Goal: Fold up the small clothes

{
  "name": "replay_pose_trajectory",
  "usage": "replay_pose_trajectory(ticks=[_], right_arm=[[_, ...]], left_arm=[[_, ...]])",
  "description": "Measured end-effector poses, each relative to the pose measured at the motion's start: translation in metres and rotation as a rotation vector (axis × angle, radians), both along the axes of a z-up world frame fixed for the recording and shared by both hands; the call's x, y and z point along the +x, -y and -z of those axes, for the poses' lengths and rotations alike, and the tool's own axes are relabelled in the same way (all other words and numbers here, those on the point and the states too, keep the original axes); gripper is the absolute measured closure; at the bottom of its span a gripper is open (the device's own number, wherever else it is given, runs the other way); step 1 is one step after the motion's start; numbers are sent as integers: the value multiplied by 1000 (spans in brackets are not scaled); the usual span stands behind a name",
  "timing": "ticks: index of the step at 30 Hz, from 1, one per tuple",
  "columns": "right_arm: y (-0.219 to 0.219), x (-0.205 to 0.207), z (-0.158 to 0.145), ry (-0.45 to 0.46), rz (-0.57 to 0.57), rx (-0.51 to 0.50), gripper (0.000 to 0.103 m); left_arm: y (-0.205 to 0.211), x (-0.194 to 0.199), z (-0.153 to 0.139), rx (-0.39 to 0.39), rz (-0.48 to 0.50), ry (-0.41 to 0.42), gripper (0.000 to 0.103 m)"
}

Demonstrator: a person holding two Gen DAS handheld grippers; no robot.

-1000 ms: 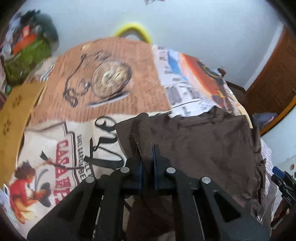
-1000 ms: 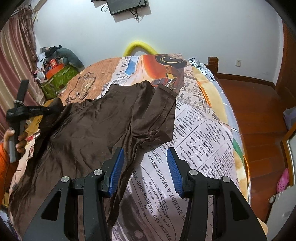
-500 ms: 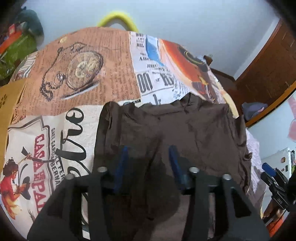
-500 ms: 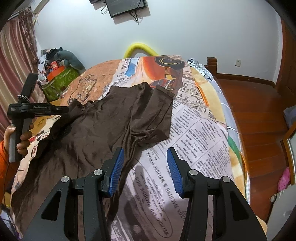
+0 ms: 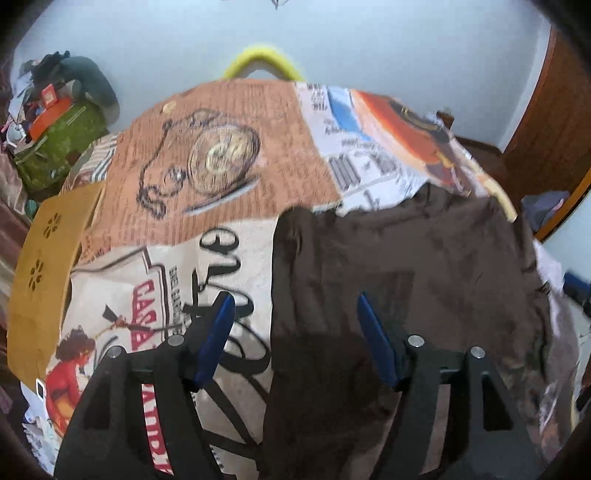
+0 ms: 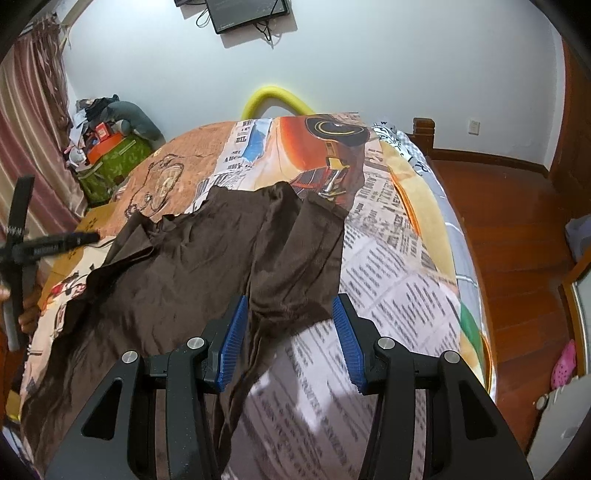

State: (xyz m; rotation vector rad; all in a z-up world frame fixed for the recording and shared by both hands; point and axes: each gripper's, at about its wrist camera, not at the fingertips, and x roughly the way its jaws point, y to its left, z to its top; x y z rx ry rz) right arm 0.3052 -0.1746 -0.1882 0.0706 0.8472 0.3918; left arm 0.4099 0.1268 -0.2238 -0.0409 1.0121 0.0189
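One brown garment (image 6: 207,266), one printed bedspread (image 6: 391,266), two grippers parted

Counted on the bed: one brown garment (image 6: 207,266), spread out. One printed bedspread (image 6: 391,266). Two grippers: left gripper (image 5: 295,328), right gripper (image 6: 286,325); two blue pads (image 6: 232,339) on each. One yellow curved tube (image 6: 273,98). One wall-mounted screen (image 6: 247,11). One green bag (image 6: 110,166).
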Motion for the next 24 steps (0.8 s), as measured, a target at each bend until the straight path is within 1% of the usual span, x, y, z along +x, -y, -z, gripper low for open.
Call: replay_pose_trajectory(ticks=[5,6,7,9,11,13,18,24], right_arm=[[-7,19,1,14,-9,-44,59],[-8,25,2,14,-9,-54,59],[-8,28,2,12,-7,-58,59],[-7,43,5,-2,2,-61,59],[-5,57,9,-22,12,-58,59],[-4,68,13,-38,24,-67,59],[-1,88,20,-78,32,-57,59],[-6,105,31,-124,8,-49,59]], left_arm=[[2,-1,33,23,5,-57,35],[2,0,38,22,3,-70,33],[1,1,43,18,-6,-85,29],[-6,4,49,-9,-46,-90,23],[-10,5,52,-39,-60,-96,22],[-10,4,53,-40,-62,-90,20],[-5,0,48,10,-39,-72,20],[-1,-14,27,33,-6,-29,20]])
